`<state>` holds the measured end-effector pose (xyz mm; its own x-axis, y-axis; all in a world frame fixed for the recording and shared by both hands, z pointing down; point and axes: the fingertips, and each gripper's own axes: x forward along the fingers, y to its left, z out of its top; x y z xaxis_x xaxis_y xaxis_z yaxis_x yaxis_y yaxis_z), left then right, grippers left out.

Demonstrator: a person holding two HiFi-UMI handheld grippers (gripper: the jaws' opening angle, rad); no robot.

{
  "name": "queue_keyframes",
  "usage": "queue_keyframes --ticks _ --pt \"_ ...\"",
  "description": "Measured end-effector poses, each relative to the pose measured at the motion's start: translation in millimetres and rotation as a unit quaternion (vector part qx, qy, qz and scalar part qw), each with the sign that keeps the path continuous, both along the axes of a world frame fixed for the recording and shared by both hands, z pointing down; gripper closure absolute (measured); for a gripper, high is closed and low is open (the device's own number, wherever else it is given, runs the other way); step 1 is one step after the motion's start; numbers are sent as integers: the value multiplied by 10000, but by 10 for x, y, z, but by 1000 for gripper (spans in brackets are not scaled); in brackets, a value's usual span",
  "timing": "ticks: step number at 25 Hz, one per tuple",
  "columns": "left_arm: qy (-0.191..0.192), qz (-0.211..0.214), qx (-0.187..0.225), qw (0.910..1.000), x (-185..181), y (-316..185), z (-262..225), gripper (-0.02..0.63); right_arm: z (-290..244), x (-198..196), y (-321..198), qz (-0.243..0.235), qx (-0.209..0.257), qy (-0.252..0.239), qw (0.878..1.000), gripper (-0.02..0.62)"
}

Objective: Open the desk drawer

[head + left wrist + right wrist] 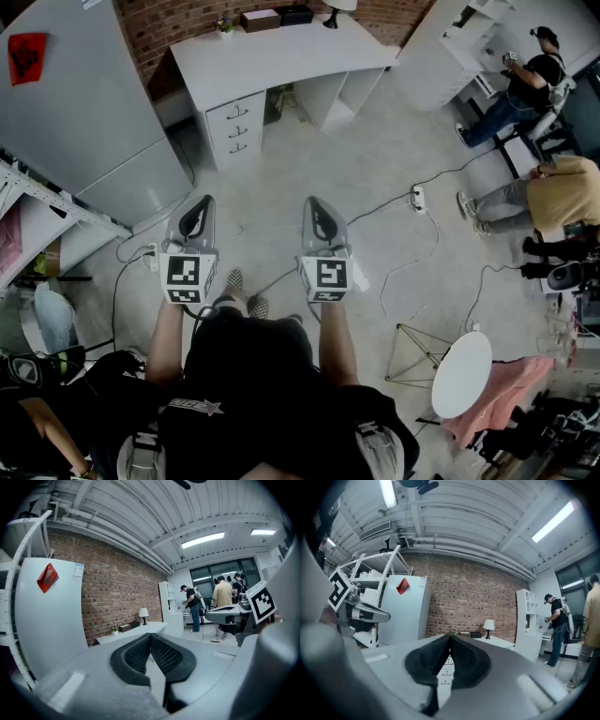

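Note:
A white desk (272,52) stands against the brick wall, far ahead of me across the floor. Under its left part is a drawer unit (234,129) with three closed drawers, each with a small handle. My left gripper (203,200) and right gripper (312,202) are held side by side, roughly level, well short of the desk, both shut with nothing between the pads. In the left gripper view the desk (133,632) shows just beyond the left gripper (150,637). In the right gripper view the drawer unit (446,673) shows in the slit below the right gripper (450,637).
A tall grey cabinet (75,112) with a red tag stands left of the desk, and a white rack (37,202) lies further left. Cables and a power strip (418,198) cross the floor at right. People (525,80) work by white shelving at right. A round white stool (462,373) is near right.

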<state>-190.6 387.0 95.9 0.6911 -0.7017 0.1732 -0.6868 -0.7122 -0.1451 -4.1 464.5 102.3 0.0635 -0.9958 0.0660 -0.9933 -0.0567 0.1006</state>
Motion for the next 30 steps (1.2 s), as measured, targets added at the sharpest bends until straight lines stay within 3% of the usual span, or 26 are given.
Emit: queue_keyframes --ticks 7,13,24,30 --pt "-18 -42 -60 10000 22 2 49 595 2 42 6 34 28 -35 10000 591" --pt "-6 -123 -127 9998 63 -288 137 595 68 132 -314 -8 -69 -55 10000 591" --pt "-73 -111 -334 9994 327 -1710 384 595 313 360 -1698 57 -218 -276 9994 591" --pt "-214 -4 -640 9977 424 -2437 554 595 457 407 -2401 136 -431 -391 9982 591"
